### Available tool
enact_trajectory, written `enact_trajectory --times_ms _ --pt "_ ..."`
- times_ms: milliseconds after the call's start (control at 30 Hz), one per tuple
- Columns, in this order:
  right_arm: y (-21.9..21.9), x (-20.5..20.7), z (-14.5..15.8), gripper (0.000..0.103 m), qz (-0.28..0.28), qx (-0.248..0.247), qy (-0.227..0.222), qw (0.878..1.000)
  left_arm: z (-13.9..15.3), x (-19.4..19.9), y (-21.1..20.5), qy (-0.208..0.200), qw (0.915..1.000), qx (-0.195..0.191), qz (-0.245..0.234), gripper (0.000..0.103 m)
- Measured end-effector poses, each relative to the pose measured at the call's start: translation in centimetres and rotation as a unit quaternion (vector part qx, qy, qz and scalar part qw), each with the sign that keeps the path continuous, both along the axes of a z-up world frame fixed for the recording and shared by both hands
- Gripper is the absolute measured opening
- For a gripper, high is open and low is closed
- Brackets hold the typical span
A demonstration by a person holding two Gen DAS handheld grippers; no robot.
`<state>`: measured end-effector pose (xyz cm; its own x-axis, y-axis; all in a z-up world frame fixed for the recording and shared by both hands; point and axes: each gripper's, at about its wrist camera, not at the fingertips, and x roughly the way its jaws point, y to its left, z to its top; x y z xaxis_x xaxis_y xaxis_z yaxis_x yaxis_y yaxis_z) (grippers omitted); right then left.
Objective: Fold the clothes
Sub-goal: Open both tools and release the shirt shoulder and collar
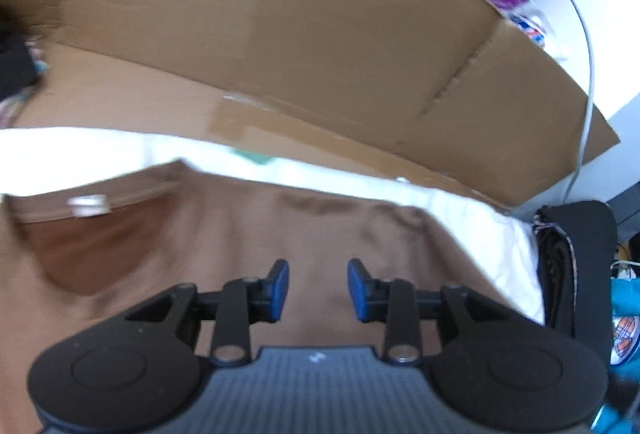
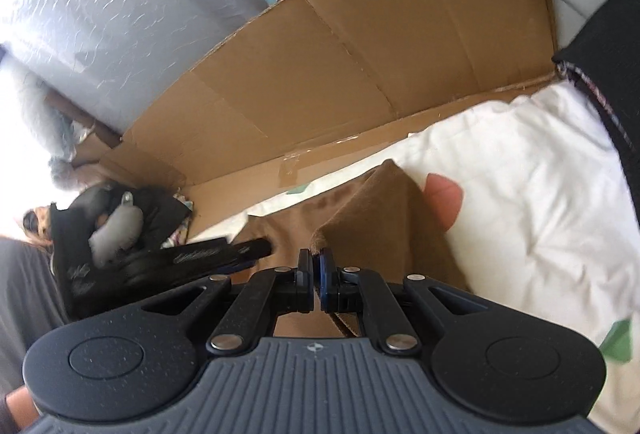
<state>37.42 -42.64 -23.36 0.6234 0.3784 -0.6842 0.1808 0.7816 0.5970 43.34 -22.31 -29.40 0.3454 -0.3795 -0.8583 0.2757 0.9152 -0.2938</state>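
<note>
A brown T-shirt (image 1: 224, 246) lies spread on a white bedsheet (image 1: 492, 234), its collar and label at the left. My left gripper (image 1: 318, 284) is open and hovers just above the shirt's upper middle, holding nothing. In the right wrist view my right gripper (image 2: 316, 266) is shut on a raised fold of the brown T-shirt (image 2: 384, 218), which lifts off the white bedsheet (image 2: 520, 194). A fingertip (image 2: 444, 198) touches the fold's right edge. The left gripper (image 2: 168, 258) shows dark at the left.
An opened cardboard box (image 1: 320, 34) stands along the far edge of the bed; it also shows in the right wrist view (image 2: 360, 66). A grey cable (image 1: 584, 34) hangs at the right. A dark garment (image 1: 576, 258) lies at the right. Packets and a bubble-wrap roll (image 2: 120, 6) sit behind the box.
</note>
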Motion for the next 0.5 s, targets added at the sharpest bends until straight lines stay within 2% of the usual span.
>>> enact_trajectory --times_ms 167,267,333,367,400,500 --pt "2.9 1.1 1.0 0.001 0.017 -0.004 0.006 1.0 3.3 1.5 4.4 -0.01 0.9991 0.019 0.036 0.035" --pt "4.3 1.9 0.8 0.007 0.024 0.032 0.031 0.999 4.8 1.5 6.0 -0.017 0.9988 0.023 0.041 0.037" --pt "4.4 1.9 0.9 0.015 0.019 0.07 0.044 0.996 5.5 1.4 6.8 -0.018 0.9986 0.03 0.039 0.037" --pt "4.5 1.7 1.5 0.028 0.021 0.073 0.041 0.996 5.6 1.3 7.0 -0.018 0.9984 0.035 0.039 0.037" --pt "4.6 1.4 2.0 0.034 0.023 0.075 0.037 0.996 5.6 1.2 7.2 -0.017 0.9982 0.039 0.041 0.037" --pt "4.1 0.6 3.7 0.034 0.031 0.07 0.031 0.997 5.8 0.8 7.8 -0.01 0.9976 0.044 0.052 0.037"
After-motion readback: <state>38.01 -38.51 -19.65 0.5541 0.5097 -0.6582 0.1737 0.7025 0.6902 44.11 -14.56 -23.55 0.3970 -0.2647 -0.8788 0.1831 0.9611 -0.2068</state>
